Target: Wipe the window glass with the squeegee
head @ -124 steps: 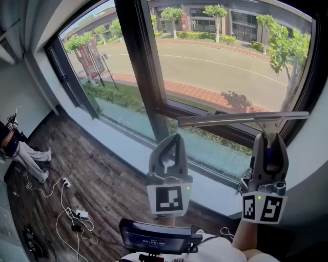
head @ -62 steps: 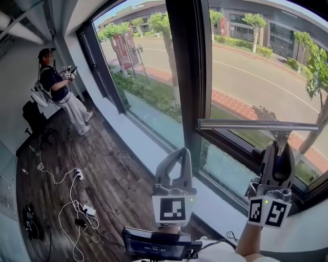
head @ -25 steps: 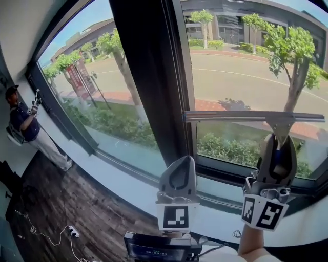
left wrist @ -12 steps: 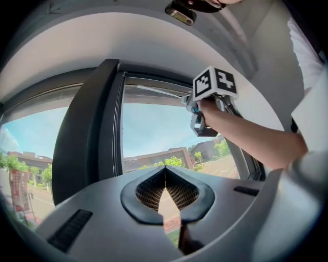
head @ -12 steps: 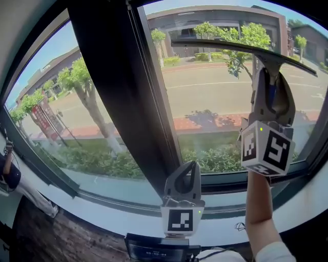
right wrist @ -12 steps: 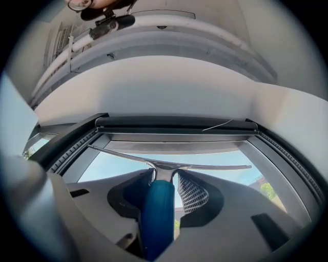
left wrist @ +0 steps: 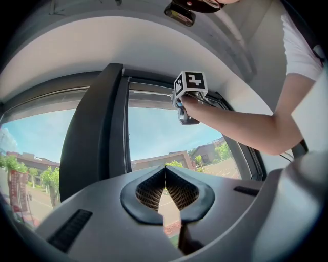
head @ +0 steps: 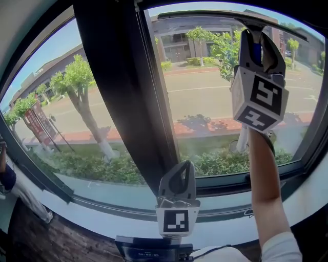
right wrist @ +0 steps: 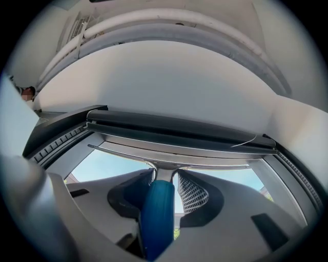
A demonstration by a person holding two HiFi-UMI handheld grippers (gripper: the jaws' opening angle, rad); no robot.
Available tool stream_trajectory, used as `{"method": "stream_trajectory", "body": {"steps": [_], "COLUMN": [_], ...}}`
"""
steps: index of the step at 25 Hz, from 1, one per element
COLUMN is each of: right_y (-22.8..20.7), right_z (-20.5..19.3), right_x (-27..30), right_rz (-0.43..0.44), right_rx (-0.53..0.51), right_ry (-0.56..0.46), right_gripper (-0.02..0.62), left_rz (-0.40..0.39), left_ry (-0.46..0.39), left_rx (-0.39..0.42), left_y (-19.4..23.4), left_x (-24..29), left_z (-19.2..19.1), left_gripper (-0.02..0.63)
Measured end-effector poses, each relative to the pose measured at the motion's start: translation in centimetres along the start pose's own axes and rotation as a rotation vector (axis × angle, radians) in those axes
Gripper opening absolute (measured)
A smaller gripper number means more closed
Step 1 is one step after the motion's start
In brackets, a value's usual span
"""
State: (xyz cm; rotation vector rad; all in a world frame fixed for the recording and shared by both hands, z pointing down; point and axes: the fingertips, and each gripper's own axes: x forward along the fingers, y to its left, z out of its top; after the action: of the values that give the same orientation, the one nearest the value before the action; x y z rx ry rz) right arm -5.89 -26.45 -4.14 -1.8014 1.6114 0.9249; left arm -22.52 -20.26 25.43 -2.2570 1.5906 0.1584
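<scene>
The right gripper [head: 259, 37] is held high against the right-hand pane of the window glass [head: 205, 102], at the end of the person's outstretched bare forearm [head: 264, 179]. Its jaws are clamped on the blue handle [right wrist: 158, 215] of the squeegee [head: 205, 14]. The squeegee's long blade runs level across the top of that pane, just below the dark upper frame [right wrist: 179, 130]. Whether the blade's edge presses on the glass cannot be made out.

The left gripper [head: 180, 171] hangs low and near the person, in front of the pale window sill [head: 102, 204] and close to the foot of the wide dark mullion [head: 123, 102] that divides the two panes. Its jaws are drawn together so that the tips meet, with nothing between them, and it points up toward the window.

Beyond the glass lie a sunlit road [head: 205, 94], a brick-red pavement [head: 205, 125], a green hedge [head: 87, 166] and several trees, with low buildings [head: 179, 38] on the far side. A strip of dark wooden floor [head: 46, 240] shows at the lower left of the head view. The marker cube [head: 259, 100] on the right gripper faces the head camera.
</scene>
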Motion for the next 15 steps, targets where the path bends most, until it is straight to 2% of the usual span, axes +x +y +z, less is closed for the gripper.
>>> {"method": "stream_trajectory", "body": {"steps": [15], "right_y": [1.0], "right_z": [-2.4], "right_x": [2.2], "right_rz": [0.063], "right_rx": [-0.009], "right_ry": [0.084], "right_gripper": [0.150], "left_rz": [0.007], "left_ry": [-0.003], "left_rx": [0.004], "left_y": [0.1], "left_x": [-0.2], "left_z": [0.3], "left_gripper": [0.003]}}
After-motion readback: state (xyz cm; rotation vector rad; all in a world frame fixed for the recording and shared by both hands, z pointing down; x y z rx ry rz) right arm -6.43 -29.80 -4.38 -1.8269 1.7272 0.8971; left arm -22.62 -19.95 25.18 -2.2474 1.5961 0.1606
